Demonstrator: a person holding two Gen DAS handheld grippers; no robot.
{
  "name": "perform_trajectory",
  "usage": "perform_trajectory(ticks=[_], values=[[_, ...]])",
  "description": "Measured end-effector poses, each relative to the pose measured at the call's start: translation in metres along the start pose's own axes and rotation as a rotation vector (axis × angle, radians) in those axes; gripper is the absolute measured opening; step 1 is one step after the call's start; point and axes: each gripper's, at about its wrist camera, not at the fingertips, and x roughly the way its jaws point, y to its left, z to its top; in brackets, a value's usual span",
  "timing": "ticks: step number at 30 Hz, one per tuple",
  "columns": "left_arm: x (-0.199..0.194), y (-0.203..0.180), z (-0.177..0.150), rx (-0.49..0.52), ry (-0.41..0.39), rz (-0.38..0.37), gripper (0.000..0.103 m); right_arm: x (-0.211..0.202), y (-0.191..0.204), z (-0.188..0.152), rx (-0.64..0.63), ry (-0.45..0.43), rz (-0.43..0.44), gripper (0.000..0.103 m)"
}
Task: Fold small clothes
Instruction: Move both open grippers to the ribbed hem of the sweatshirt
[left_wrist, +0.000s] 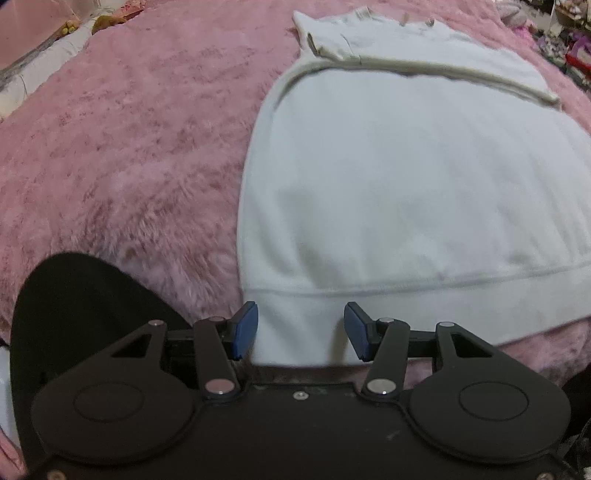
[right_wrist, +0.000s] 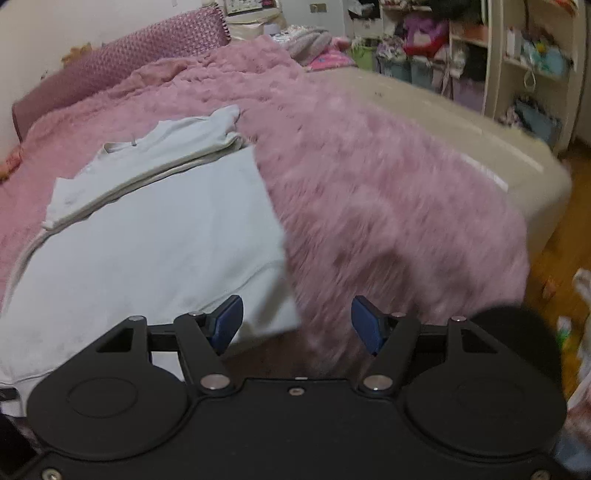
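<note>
A pale blue-white sweatshirt (left_wrist: 399, 177) lies flat on a pink fluffy blanket (left_wrist: 129, 140), its sleeves folded across the far part and its hem band nearest me. My left gripper (left_wrist: 301, 330) stands open at the hem's left corner, its blue pads either side of the band, not closed on it. In the right wrist view the same sweatshirt (right_wrist: 155, 236) lies to the left. My right gripper (right_wrist: 297, 325) is open by the hem's right corner, with the left pad over the cloth and the right pad over the blanket (right_wrist: 388, 206).
The bed's beige mattress edge (right_wrist: 480, 147) drops off to the right onto a wooden floor (right_wrist: 554, 258). Cluttered shelves (right_wrist: 528, 55) stand beyond. A purple pillow (right_wrist: 122, 62) lies at the head of the bed. A dark sleeve (left_wrist: 74, 295) shows at my lower left.
</note>
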Motion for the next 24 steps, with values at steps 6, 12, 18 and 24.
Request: perform_trajectory(ticks=[6, 12, 18, 24], values=[[0.011, 0.002, -0.01, -0.03, -0.014, 0.042, 0.054, 0.017, 0.012, -0.007, -0.017, 0.024, 0.025, 0.061], [0.014, 0.017, -0.005, -0.064, 0.019, 0.022, 0.054, 0.042, 0.008, -0.004, 0.025, 0.059, 0.039, 0.041], [0.024, 0.033, -0.008, -0.175, 0.053, 0.026, 0.057, 0.03, 0.003, -0.001, -0.15, 0.04, -0.248, 0.019], [0.029, 0.023, -0.008, -0.103, 0.053, 0.052, 0.058, 0.026, -0.007, 0.001, 0.011, 0.073, -0.03, 0.029]])
